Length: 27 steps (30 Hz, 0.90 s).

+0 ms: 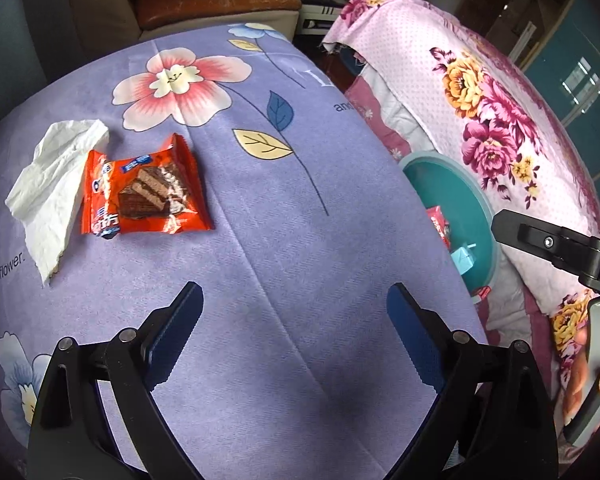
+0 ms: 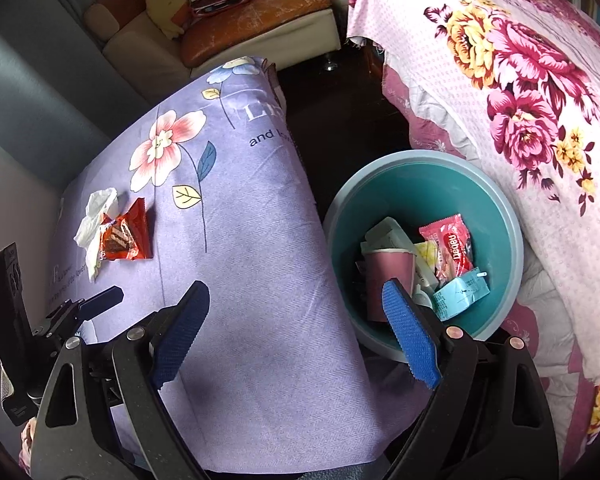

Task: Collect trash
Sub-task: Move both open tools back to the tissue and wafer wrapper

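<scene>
Both claws spread wide, nothing between the pads. Left gripper hung over bare lilac floral cloth, pointing steeply down, clear of the trash. Right gripper straddled the cloth's right edge, its left pad over fabric, its right pad over the rim of the teal bin. Two pieces left on the cloth at far left: orange wafer wrapper, lying flat, and crumpled white tissue touching its left side, partly tucked under that edge. Same pair seen small from the right wrist view: wrapper, tissue, well apart from the right claw. Bin sat low in the gap between the lilac cloth and the pink rose-print cloth, just beside both. Already in the bin: pink paper cup tipped over, red-and-pink snack packet, light blue sachet, plus pale cartons or paper behind the cup, hard to identify. From the left wrist view only a slice of the bin visible past the cloth edge. Sofa with tan leather cushion in the background.
</scene>
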Each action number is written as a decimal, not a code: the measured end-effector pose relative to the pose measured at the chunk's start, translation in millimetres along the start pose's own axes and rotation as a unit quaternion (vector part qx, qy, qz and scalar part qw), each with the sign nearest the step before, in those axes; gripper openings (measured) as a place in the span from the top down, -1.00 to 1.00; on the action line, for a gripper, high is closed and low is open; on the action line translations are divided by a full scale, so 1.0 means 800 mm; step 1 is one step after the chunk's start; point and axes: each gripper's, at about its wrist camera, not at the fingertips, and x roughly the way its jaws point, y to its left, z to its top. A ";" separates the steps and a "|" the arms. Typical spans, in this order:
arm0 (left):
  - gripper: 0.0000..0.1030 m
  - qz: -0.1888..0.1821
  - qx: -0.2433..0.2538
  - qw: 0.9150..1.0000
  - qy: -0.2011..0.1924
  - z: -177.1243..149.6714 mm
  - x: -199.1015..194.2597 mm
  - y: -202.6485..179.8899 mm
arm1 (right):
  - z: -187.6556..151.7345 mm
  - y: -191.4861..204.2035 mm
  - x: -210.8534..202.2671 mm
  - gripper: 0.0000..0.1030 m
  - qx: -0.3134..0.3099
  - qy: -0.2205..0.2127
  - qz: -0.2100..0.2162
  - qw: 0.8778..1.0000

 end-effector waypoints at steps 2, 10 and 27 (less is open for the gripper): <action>-0.81 0.008 -0.013 1.000 -0.004 -0.004 -0.006 0.024 | 0.003 0.019 0.007 -0.64 -0.012 0.012 0.004 1.000; -0.81 0.043 -0.052 0.998 -0.013 -0.021 -0.031 0.130 | 0.014 0.127 0.053 -0.64 -0.116 0.049 0.016 0.992; -0.81 0.056 -0.091 0.994 -0.010 -0.040 -0.052 0.301 | 0.031 0.328 0.158 -0.64 -0.482 0.110 -0.015 0.869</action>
